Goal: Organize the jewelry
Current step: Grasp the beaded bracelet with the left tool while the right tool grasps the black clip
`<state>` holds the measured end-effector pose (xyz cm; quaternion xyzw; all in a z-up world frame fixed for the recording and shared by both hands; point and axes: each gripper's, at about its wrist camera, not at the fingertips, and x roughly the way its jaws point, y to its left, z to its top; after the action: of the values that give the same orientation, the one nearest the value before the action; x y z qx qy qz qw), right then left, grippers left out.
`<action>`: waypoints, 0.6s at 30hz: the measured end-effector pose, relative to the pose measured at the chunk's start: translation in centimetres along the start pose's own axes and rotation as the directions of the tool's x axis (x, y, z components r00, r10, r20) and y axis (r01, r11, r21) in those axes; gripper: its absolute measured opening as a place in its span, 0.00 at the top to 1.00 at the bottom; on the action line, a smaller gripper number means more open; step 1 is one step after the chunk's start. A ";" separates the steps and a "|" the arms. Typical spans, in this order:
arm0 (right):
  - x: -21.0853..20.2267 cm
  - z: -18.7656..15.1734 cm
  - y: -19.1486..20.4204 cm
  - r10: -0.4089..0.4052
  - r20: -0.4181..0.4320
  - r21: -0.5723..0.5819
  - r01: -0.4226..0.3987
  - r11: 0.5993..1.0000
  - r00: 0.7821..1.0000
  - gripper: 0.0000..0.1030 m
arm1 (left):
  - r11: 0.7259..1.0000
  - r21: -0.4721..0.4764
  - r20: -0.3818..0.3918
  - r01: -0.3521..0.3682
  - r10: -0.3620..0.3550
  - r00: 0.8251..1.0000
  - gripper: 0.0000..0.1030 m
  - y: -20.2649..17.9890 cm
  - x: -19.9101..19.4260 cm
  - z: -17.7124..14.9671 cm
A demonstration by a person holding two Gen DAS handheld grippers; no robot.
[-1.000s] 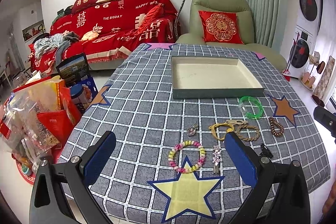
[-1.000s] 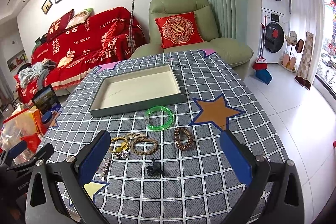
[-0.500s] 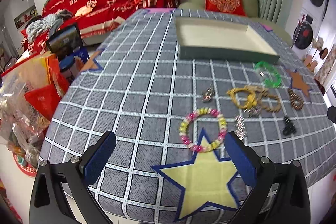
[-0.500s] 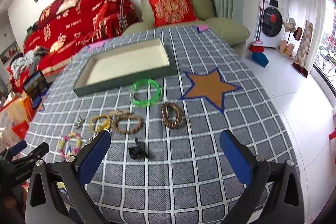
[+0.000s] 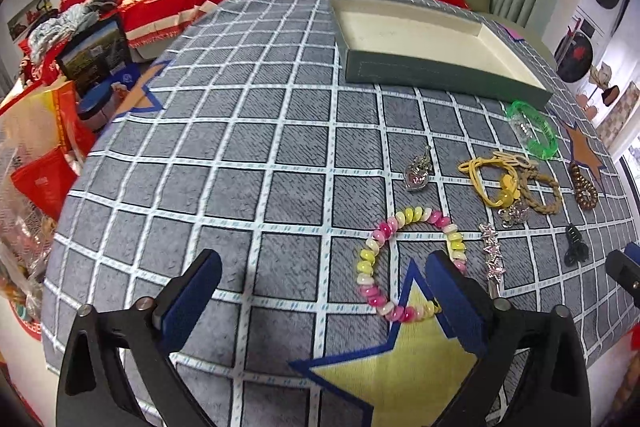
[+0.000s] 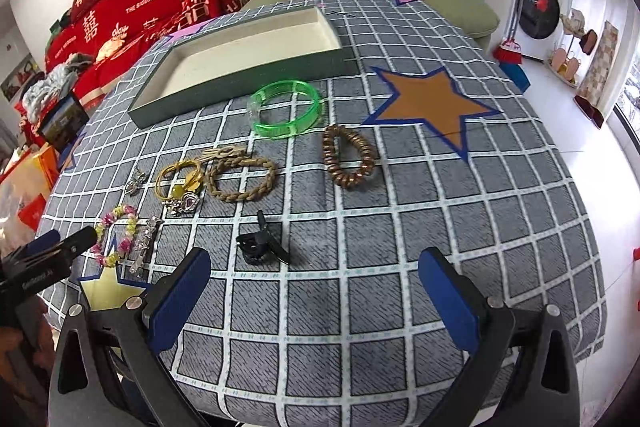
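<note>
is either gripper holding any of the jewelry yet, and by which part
Nothing is held. The left hand-held gripper and the right hand-held gripper are both open with nothing between their blue pads; the pink-and-yellow beaded bracelet lies on the tablecloth.

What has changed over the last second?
Both grippers, left and right, dropped toward the table and jewelry, the left nearing the pastel bracelet, the right the black clip. Both stayed open and empty. Jewelry and tray unmoved.

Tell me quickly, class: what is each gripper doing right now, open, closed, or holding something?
Left gripper: open, holding nothing, by the bead bracelet.
Right gripper: open, holding nothing, near the black clip.
</note>
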<state>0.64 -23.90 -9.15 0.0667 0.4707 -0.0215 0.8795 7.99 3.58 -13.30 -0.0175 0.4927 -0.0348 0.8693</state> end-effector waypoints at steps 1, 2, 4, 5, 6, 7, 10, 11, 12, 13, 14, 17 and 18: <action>0.3 0.1 0.4 0.004 -0.002 -0.015 -0.004 1.000 1.000 0.02 | 1.000 0.003 -0.016 0.007 -0.007 1.000 0.00 -0.1 0.5 0.1; 0.5 0.2 0.7 0.005 -0.005 -0.029 -0.006 1.000 1.000 0.05 | 1.000 0.004 -0.023 0.009 -0.009 1.000 0.00 -0.1 0.8 0.1; 1.2 0.3 1.3 0.008 -0.013 -0.057 -0.009 0.998 1.000 0.10 | 1.000 0.008 -0.031 0.009 -0.008 0.999 0.00 -0.2 1.2 0.2; 1.6 0.4 1.5 0.011 -0.019 -0.065 -0.012 0.998 1.000 0.12 | 1.000 0.020 -0.027 0.005 -0.005 1.000 0.00 -0.4 1.2 0.2; 2.1 0.5 1.8 0.015 -0.031 -0.073 -0.017 0.997 0.999 0.14 | 1.000 0.026 -0.029 0.010 -0.009 1.000 0.00 -0.5 1.2 0.2; 2.6 0.5 1.9 0.017 -0.041 -0.078 -0.020 0.997 0.999 0.18 | 0.999 0.034 -0.028 0.011 -0.010 1.000 0.01 -0.7 1.2 0.2; 3.8 0.5 2.3 0.015 -0.071 -0.094 -0.021 0.995 0.997 0.27 | 0.997 0.075 -0.015 -0.010 0.011 1.000 0.12 -1.4 1.1 0.3; 4.1 0.4 2.4 0.006 -0.073 -0.102 -0.014 0.995 0.997 0.27 | 0.997 0.080 -0.017 -0.003 0.004 1.000 0.15 -1.7 1.1 0.4; 4.1 0.4 2.7 -0.012 -0.061 -0.125 0.004 0.992 0.998 0.27 | 0.996 0.087 -0.016 -0.002 0.004 1.000 0.17 -1.9 1.1 0.4; 4.2 0.3 2.9 -0.017 -0.062 -0.138 0.009 0.990 0.998 0.28 | 0.995 0.101 -0.012 0.002 -0.001 1.000 0.21 -2.3 1.0 0.4; 4.3 0.3 3.2 -0.025 -0.058 -0.154 0.016 0.988 0.998 0.29 | 0.994 0.109 -0.010 0.005 -0.004 1.000 0.24 -2.6 0.9 0.4; 4.4 0.2 3.8 -0.037 -0.049 -0.184 0.028 0.982 0.998 0.33 | 0.992 0.126 -0.005 0.020 -0.020 1.000 0.36 -3.2 0.7 0.3; 4.3 0.2 4.0 -0.031 -0.047 -0.189 0.022 0.982 0.998 0.38 | 0.991 0.133 -0.002 0.025 -0.025 1.000 0.38 -3.4 0.6 0.2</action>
<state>3.60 -19.87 -12.28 -0.0224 0.4930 0.0131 0.8696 8.34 0.18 -13.51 0.0343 0.4893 -0.0782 0.8679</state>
